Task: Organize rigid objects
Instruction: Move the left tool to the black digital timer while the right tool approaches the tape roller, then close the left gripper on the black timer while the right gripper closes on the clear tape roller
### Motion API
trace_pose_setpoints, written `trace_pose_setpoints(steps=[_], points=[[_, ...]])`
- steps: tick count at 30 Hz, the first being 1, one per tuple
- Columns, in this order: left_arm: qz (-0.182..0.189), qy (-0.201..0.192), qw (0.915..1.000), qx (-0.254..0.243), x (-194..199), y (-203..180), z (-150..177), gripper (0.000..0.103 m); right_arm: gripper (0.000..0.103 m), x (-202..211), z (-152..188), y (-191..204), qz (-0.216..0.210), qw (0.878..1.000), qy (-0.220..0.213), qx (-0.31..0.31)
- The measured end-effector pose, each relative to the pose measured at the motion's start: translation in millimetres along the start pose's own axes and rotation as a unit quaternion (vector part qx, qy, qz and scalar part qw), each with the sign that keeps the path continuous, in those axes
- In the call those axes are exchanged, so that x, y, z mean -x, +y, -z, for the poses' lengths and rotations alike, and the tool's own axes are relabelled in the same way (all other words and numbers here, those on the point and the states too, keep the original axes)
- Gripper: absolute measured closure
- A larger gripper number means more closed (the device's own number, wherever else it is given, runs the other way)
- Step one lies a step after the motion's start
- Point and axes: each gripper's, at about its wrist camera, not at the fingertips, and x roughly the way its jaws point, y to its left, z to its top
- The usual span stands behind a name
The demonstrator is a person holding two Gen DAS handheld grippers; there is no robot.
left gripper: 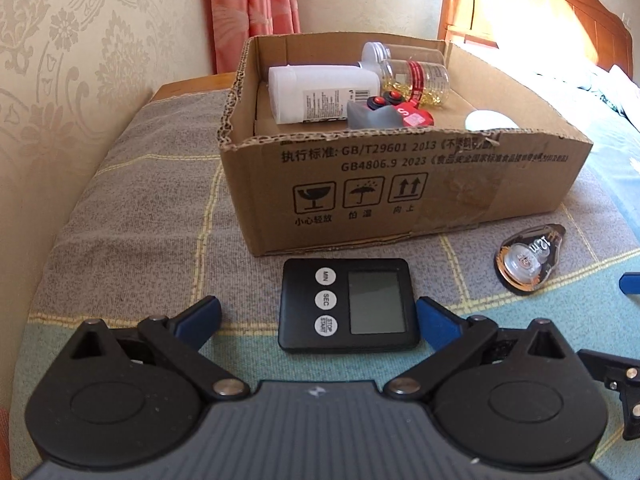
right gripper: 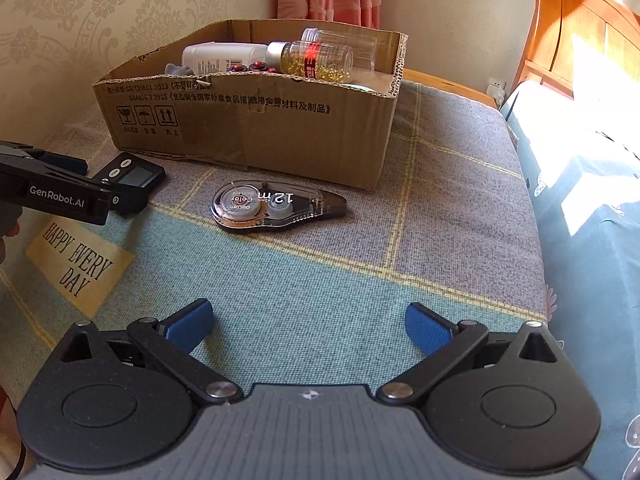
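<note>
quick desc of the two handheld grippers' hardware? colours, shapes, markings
Both match: the left gripper and right gripper have a ribbed grey body with a small white emblem, two round black housings, black linkage arms on silver pins, and blue textured fingers. Seen side-on from the right wrist view, the left one carries white "GenRobot.AI" lettering. No cables or sleeves are clearly visible.

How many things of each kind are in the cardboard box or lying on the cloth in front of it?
Bottles in the cardboard box: 3, white bottle, capsule bottle, clear bottle
Grey item with red buttons: 1
White round item: 1
Timer: 1
Correction tape: 1
Total: 7
</note>
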Motion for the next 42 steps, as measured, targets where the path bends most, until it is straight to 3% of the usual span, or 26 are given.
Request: trace_pose_setpoints(steps=[5, 7, 11, 19, 30, 42], points=[[-0.012, 0.001, 0.9999, 0.012, 0, 2, -1, 0.002, 0.000, -3, -2, -1, 0.002, 1.000, -0.009, -0.004], [-0.010, -0.002, 0.9999, 0.007, 3, -1, 0, 0.008, 0.000, -3, -2, -1, 0.004, 1.000, -0.011, -0.006], [0.004, -0.008, 0.9999, -0.011, 11, -10, 1, 0.033, 0.000, -5, -4, -2, 0.005, 1.000, -0.014, -0.007], [0.007, -0.009, 0.9999, -0.002, 11, -8, 1, 0.033, 0.000, -15, -18, 5, -0.009, 1.000, -0.010, 0.010], [0.007, -0.010, 0.9999, 0.000, 11, -8, 2, 0.033, 0.000, -41, -46, 14, -0.040, 0.998, -0.037, 0.044], [0.008, -0.007, 0.9999, 0.002, 10, -8, 0, 0.034, 0.000, -48, -51, 19, -0.028, 0.998, -0.049, 0.030]])
